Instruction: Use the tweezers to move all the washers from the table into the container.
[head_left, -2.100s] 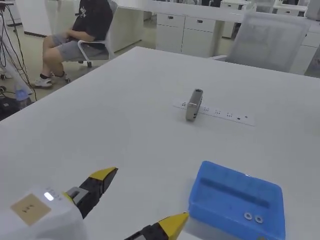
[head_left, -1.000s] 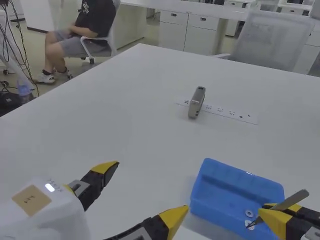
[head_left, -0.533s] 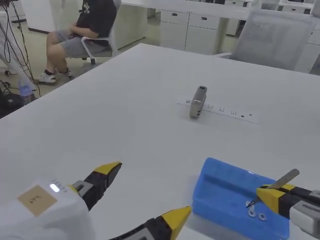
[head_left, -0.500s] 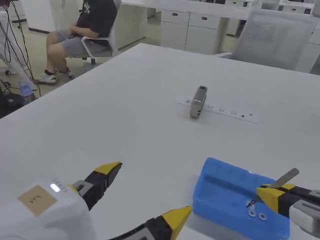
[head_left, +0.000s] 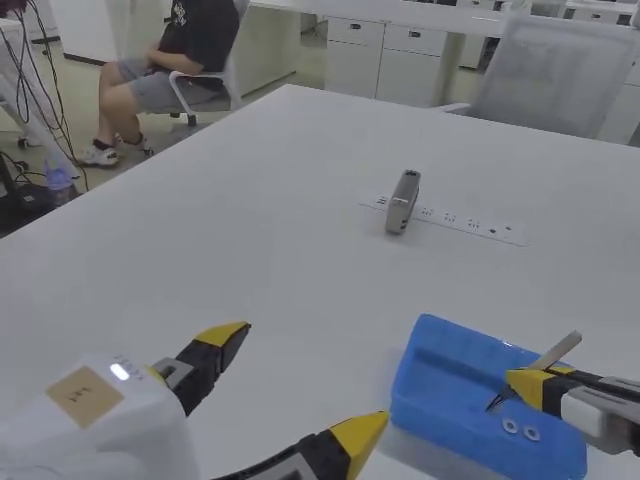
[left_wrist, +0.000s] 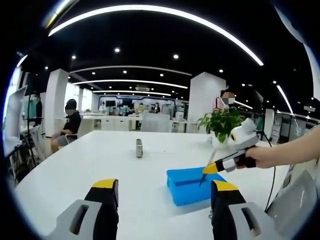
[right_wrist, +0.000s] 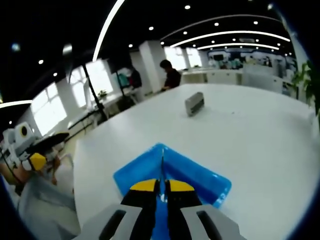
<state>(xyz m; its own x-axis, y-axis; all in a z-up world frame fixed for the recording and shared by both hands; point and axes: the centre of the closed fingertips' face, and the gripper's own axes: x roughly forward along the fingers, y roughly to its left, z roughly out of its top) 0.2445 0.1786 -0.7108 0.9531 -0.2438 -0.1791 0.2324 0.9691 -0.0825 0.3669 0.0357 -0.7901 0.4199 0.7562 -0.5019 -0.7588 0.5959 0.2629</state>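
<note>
A blue container (head_left: 455, 372) sits on the white table (head_left: 250, 220) at the near right, with two small washers (head_left: 520, 430) lying in it. My right gripper (head_left: 535, 385) is shut on thin metal tweezers (head_left: 500, 397), whose tip hangs over the container's inside; I cannot tell whether a washer is in the tip. In the right gripper view the tweezers (right_wrist: 162, 167) stick out of the right gripper (right_wrist: 161, 187) over the container (right_wrist: 200, 180). My left gripper (head_left: 290, 385) stands open at the near left with nothing in it, left of the container (left_wrist: 185, 187); its own view shows the left gripper (left_wrist: 163, 192).
A grey metal block (head_left: 403, 200) stands on a white socket strip (head_left: 460, 222) mid-table. A person sits on a chair (head_left: 185, 45) beyond the far left edge. An office chair (head_left: 560, 70) stands at the far side. A potted plant (left_wrist: 220, 125) is behind the container.
My right gripper has come in from the right with the tweezers and now holds their tip over the container. The left gripper has stayed put.
</note>
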